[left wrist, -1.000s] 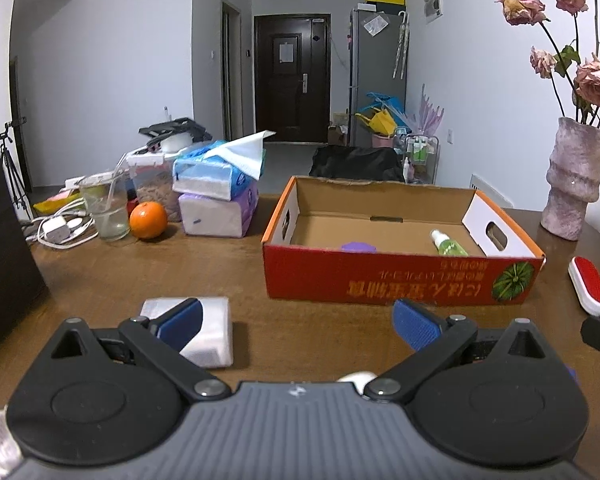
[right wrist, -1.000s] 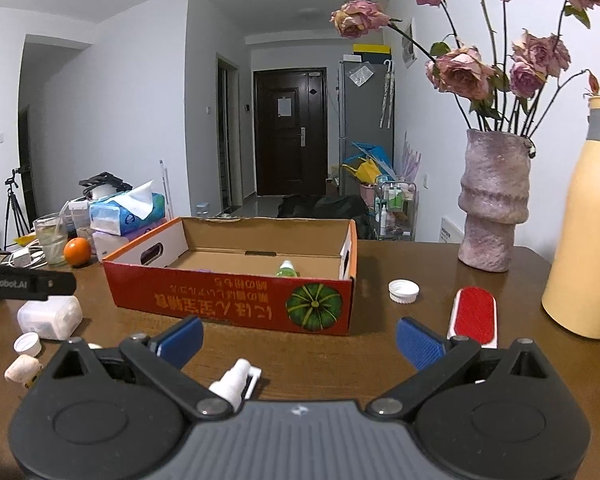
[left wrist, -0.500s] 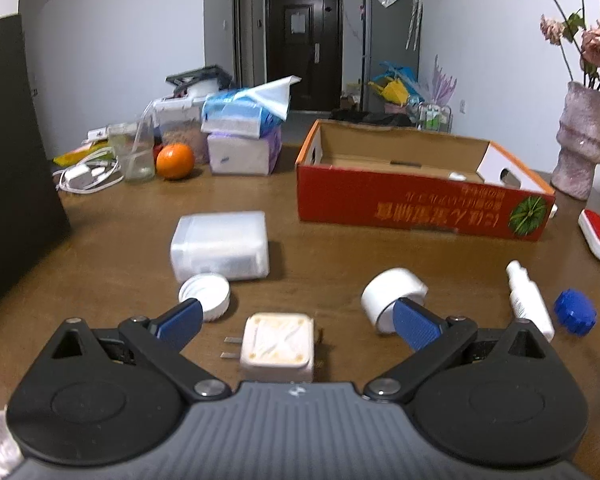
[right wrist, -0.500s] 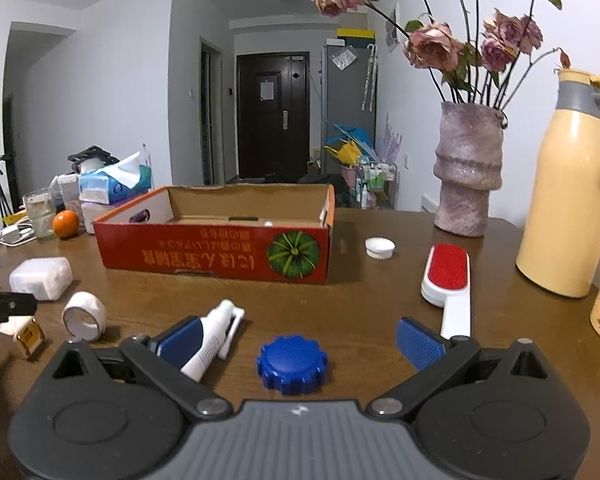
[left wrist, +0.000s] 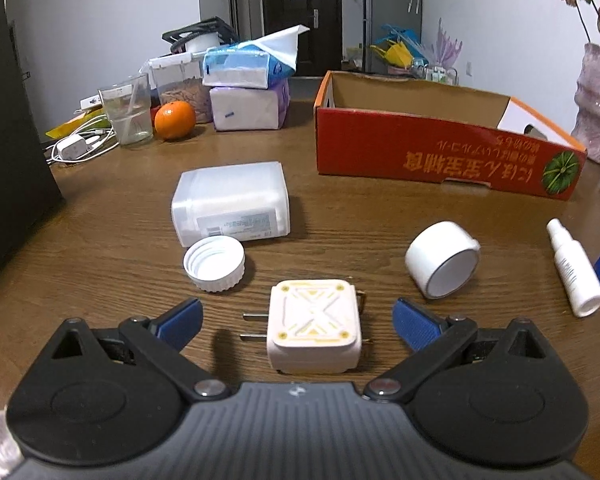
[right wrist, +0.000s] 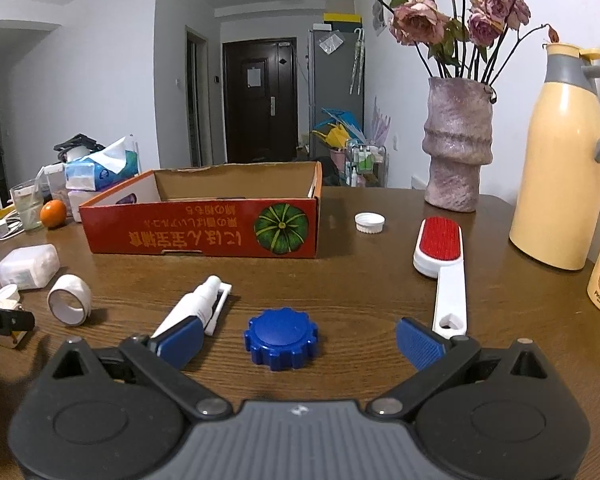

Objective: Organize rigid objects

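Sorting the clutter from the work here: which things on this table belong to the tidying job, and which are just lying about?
Job: plug adapter, blue cap, spray bottle, tape roll, cardboard box.
Lying about: orange, vase, thermos.

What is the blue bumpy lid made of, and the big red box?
The blue lid looks like hard moulded plastic: even colour, soft sheen, crisp ridged edge. The red box looks like cardboard: brown matte inside, printed outside, slightly ragged top edges.
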`<state>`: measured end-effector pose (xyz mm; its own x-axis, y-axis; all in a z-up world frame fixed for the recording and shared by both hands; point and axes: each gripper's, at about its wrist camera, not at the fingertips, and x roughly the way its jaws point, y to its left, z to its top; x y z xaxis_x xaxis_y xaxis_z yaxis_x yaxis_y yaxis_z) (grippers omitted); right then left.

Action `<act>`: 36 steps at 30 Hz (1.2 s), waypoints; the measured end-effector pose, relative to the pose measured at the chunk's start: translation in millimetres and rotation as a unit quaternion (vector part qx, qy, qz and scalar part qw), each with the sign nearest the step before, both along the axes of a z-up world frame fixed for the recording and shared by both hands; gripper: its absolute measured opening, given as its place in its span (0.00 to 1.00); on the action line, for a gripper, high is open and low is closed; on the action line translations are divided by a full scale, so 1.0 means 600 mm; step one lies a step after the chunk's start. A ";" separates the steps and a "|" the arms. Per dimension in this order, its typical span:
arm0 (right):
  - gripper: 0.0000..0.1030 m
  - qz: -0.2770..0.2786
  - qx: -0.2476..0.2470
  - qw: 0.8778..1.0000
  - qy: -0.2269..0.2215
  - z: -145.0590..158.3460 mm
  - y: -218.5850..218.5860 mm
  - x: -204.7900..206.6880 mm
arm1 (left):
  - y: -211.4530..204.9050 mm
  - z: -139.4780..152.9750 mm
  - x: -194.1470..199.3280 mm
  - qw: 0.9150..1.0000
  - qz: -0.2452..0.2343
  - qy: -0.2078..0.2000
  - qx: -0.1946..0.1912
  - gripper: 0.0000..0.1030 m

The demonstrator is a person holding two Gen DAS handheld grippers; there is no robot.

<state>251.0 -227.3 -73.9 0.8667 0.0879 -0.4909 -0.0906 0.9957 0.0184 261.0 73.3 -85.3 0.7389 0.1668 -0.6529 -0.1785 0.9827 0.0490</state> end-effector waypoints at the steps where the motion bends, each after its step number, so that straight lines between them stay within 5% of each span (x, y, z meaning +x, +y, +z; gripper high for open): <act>1: 1.00 -0.001 0.000 1.000 0.002 -0.001 0.000 0.002 | 0.001 -0.002 0.002 1.000 -0.001 0.001 0.000 0.99; 3: 1.00 -0.001 -0.001 1.000 0.008 -0.005 0.001 0.006 | 0.004 -0.005 0.006 1.000 -0.004 0.005 -0.004 0.90; 4: 1.00 -0.002 -0.001 1.000 0.011 -0.007 0.001 0.008 | 0.005 -0.007 0.007 1.000 -0.008 0.009 -0.009 0.72; 5: 1.00 -0.002 -0.002 1.000 0.013 -0.008 0.002 0.010 | 0.008 -0.006 0.006 1.000 -0.018 0.005 -0.021 0.65; 20: 0.97 -0.001 0.002 0.997 0.073 -0.037 0.007 0.075 | 0.010 -0.001 0.001 0.999 -0.023 -0.003 -0.032 0.64; 28: 0.83 0.003 0.000 0.996 0.092 -0.046 0.012 0.097 | 0.010 0.001 -0.001 0.999 -0.022 -0.006 -0.033 0.64; 32: 0.52 0.010 -0.008 0.997 0.082 -0.043 0.019 0.094 | 0.010 0.001 -0.001 0.999 -0.021 -0.007 -0.033 0.64; 36: 0.51 0.009 -0.001 0.997 0.078 -0.041 0.015 0.091 | 0.011 0.003 -0.002 0.999 -0.021 -0.009 -0.034 0.64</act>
<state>305.5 -218.4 -98.2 0.7782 0.1012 -0.6198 -0.1045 0.9940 0.0311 259.5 79.7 -83.4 0.7555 0.0916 -0.6487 -0.1379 0.9902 -0.0208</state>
